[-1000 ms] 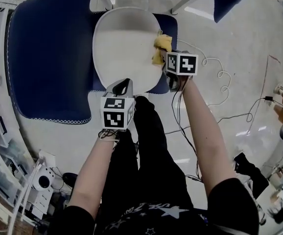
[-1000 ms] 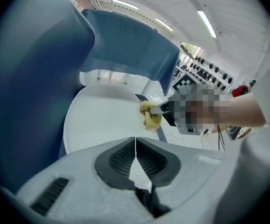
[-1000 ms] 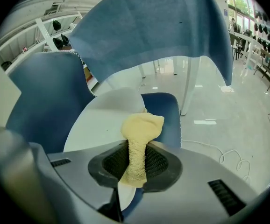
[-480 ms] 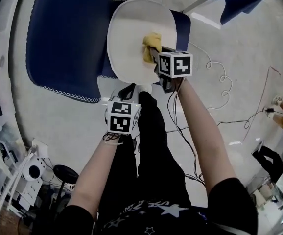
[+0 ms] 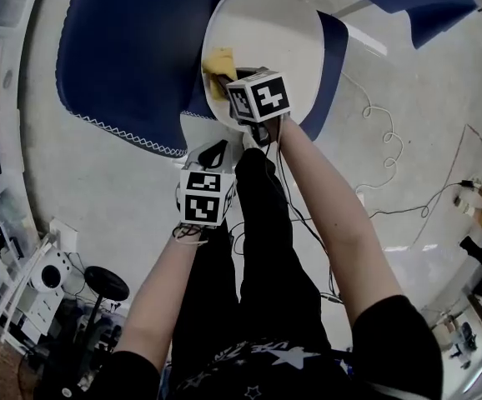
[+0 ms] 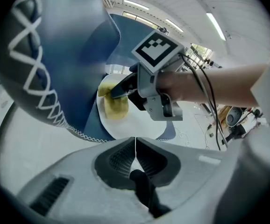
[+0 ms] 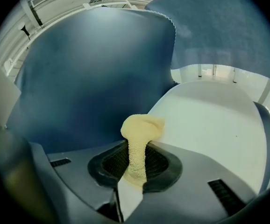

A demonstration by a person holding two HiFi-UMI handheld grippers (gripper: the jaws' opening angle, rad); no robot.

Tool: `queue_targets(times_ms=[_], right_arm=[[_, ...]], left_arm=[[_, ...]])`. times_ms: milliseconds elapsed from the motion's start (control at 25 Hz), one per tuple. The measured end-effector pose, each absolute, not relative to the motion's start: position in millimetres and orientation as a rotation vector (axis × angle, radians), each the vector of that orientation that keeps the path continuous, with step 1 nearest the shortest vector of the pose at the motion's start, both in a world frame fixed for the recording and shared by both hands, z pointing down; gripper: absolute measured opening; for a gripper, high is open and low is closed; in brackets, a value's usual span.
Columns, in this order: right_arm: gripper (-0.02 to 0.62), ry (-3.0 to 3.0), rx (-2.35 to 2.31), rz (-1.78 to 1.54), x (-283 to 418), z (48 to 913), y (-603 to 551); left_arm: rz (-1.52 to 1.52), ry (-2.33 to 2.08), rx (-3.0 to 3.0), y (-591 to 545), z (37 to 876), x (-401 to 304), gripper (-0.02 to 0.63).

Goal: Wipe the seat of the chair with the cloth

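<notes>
The chair's white seat point(image 5: 270, 36) point(image 7: 219, 125) point(image 6: 135, 122) lies at the top of the head view, ringed by blue upholstery. A yellow cloth point(image 5: 220, 63) point(image 7: 139, 143) point(image 6: 112, 104) rests at the seat's left edge, pinched in my right gripper point(image 5: 228, 86) point(image 7: 136, 169), which is shut on it. My left gripper point(image 5: 212, 152) point(image 6: 135, 155) hangs below the seat's front edge, jaws shut on nothing, off the chair.
A dark blue mat or cover point(image 5: 133, 57) spreads left of the seat. Cables point(image 5: 383, 152) trail over the floor to the right. Shelving and white gear point(image 5: 37, 277) stand at the lower left. The person's dark-trousered legs point(image 5: 249, 248) fill the middle.
My right gripper has dragged the cloth from the seat's right edge across to its left edge. The left gripper has stayed near the seat's front.
</notes>
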State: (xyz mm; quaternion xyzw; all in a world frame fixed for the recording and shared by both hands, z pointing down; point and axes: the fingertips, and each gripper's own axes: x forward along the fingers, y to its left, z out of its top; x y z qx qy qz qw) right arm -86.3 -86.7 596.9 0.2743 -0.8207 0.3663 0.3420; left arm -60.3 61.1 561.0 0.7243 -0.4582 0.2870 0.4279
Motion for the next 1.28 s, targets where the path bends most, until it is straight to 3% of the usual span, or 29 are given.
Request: queue_targets(times_ms=[400,1280], right_arm=[[0.071,-2.066,0.746,0.915,-71.0,614.7,-84.7],[0.071,-1.869,1.054,1.091,122.5,615.2,-80.4]], left_arm=[[0.755,-1.127,1.823,61.1,565.8,-65.6,0.021],[0.900,-0.987,1.958,24.4,551.0,7.1,0.021]])
